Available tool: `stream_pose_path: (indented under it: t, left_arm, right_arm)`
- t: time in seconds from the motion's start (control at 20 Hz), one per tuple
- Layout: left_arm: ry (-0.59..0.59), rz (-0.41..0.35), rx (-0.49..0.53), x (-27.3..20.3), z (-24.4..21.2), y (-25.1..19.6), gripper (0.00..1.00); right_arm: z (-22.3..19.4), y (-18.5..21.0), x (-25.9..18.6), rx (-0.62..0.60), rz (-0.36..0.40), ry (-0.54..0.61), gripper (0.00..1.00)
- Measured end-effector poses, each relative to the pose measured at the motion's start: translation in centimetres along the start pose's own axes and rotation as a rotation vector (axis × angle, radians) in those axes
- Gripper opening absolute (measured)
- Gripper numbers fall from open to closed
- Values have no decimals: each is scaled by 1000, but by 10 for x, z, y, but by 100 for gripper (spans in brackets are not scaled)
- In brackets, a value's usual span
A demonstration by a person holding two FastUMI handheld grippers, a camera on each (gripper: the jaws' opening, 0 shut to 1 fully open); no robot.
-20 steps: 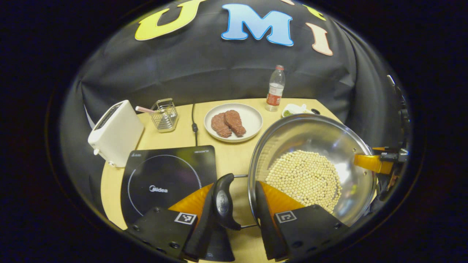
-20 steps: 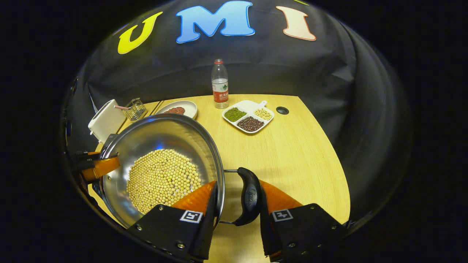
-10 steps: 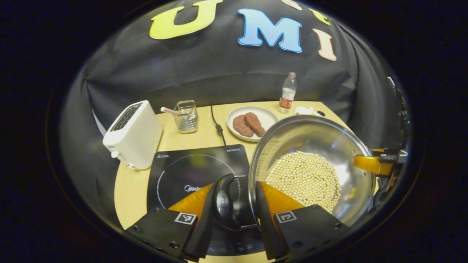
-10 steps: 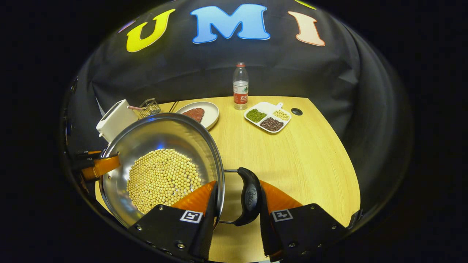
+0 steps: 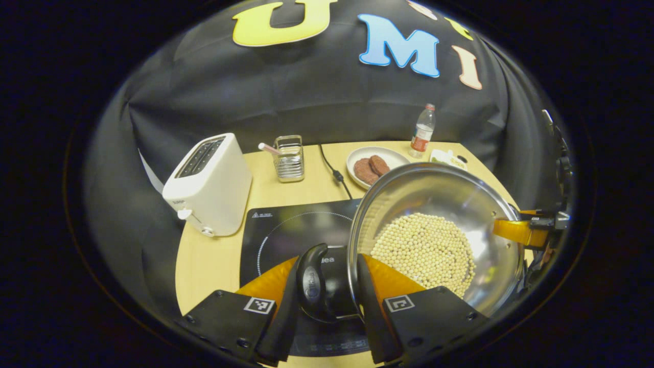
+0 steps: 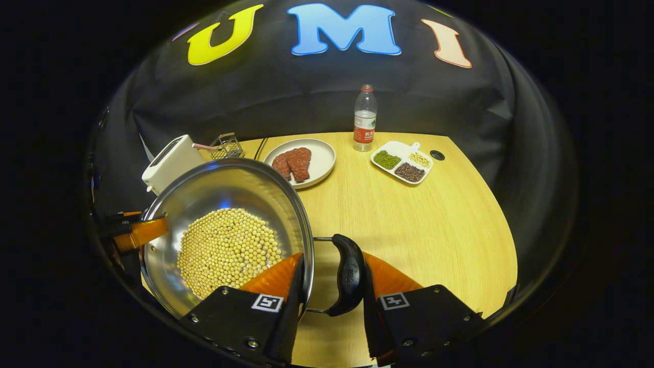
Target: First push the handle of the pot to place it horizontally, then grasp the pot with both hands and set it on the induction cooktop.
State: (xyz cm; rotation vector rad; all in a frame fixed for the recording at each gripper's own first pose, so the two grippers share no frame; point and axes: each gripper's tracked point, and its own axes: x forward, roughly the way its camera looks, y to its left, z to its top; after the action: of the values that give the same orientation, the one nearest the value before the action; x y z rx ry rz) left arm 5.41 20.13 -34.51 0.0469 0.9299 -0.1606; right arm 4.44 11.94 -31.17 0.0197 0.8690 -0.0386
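I see the desk [image 6: 419, 214] carrying everything, with the induction cooktop [image 5: 286, 230] as my landmark. Over the cooktop's right part I hold the pot [image 5: 434, 204], steel and filled with pale beans [image 5: 424, 250], above the black glass; whether it touches I cannot tell. Left of the cooktop stands a white toaster [image 5: 209, 184]. Behind the cooktop lies a plate [image 6: 319, 158] with two meat patties. My left hand-held gripper [image 5: 327, 286] pinches the pot's left handle [image 5: 311, 281] together with the rim; my right hand-held gripper [image 6: 332, 278] pinches the right handle [image 6: 350, 273] likewise.
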Motion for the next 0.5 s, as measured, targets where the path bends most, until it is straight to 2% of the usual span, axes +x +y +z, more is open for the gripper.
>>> stream_pose_path:
  t: [0.15, 0.2, 0.5]
  left_arm:
    - [2, 4, -4, 1, 0, 19, 60]
    - [4, 4, -7, 2, -2, 25, 64]
    - [13, 2, -26, 6, -5, 55, 60]
  right_arm:
    - [3, 16, 5, -4, 4, 5, 54]
    - [5, 21, 6, -7, 5, 7, 54]
    - [9, 50, 10, -18, 4, 17, 54]
